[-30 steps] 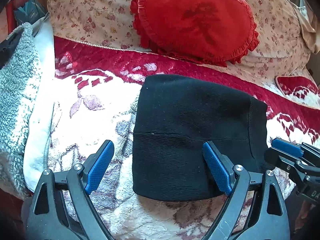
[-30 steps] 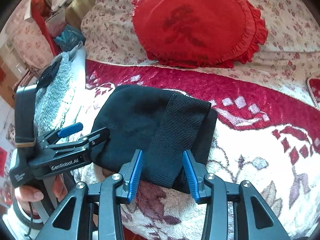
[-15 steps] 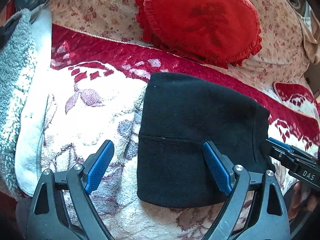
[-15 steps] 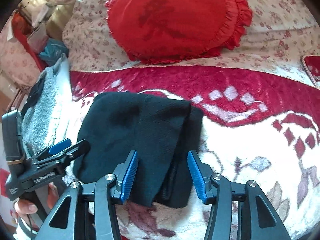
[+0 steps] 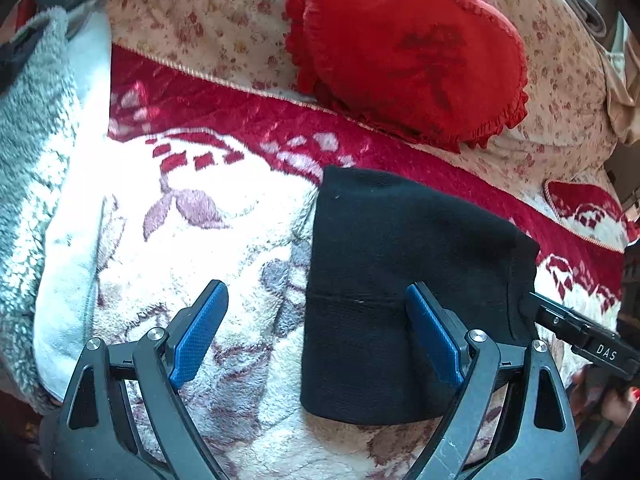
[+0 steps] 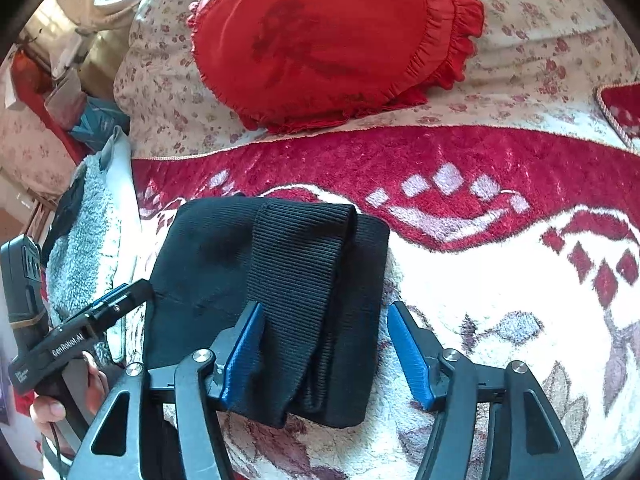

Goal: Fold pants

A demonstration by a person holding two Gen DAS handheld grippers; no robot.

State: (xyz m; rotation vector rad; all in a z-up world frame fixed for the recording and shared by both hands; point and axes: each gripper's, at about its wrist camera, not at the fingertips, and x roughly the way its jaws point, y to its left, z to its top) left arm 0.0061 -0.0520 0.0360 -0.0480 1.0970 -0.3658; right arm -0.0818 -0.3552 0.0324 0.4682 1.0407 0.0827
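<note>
The black pants (image 5: 400, 272) lie folded into a compact bundle on the red-and-white blanket (image 5: 192, 208). My left gripper (image 5: 316, 334) is open just above the bundle's left edge, one pad over the blanket and the other over the black cloth. In the right wrist view the pants (image 6: 208, 256) show their ribbed waistband (image 6: 300, 264) folded on top. My right gripper (image 6: 326, 352) is open and its jaws are still opening; the waistband end lies between them, unpressed. Each gripper shows in the other's view: the right gripper (image 5: 576, 336) and the left gripper (image 6: 108, 312), held by a hand (image 6: 48, 408).
A red heart-shaped pillow (image 5: 412, 52) with a frill rests on a beige floral cover (image 5: 200, 20) behind the pants. A grey fleece (image 5: 28, 128) lies bunched along the left. Boxes and bags (image 6: 64, 92) clutter the far left.
The right jaws have widened and let go of the ribbed waistband, which now rests on the bundle. Both grippers have shifted a little and rolled; the left stays open.
</note>
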